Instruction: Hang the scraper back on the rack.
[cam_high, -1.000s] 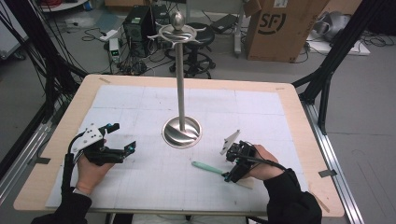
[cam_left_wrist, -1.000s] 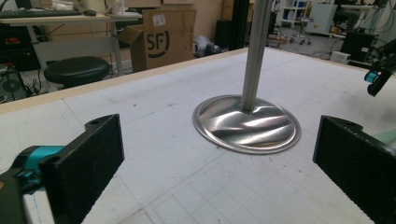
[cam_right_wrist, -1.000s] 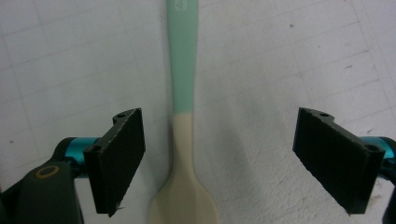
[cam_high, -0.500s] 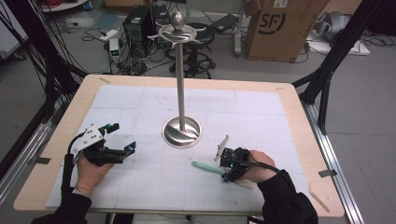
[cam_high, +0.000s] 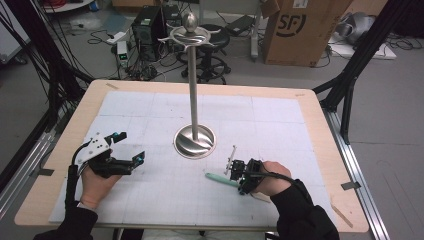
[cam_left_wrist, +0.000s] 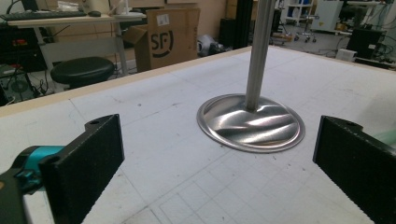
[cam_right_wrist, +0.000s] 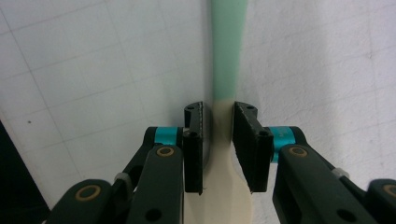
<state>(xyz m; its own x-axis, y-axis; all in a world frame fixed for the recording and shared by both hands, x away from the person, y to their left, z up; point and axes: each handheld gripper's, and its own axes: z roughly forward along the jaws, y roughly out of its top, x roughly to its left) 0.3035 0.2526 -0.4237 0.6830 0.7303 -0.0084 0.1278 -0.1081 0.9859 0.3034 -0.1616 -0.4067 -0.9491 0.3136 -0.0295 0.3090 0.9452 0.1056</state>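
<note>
Right gripper view shows the right gripper (cam_right_wrist: 218, 135) jaws, just closing, pinching a mint-green, cream-ended spatula (cam_right_wrist: 226, 51) near the steel stand (cam_high: 194, 141); left gripper (cam_high: 124, 147) gapes open.

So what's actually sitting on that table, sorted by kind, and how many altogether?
Metal stand: 1
Green-handled utensil: 1
White mat: 1
Hand-held grippers, left and right: 2
Total: 5
</note>
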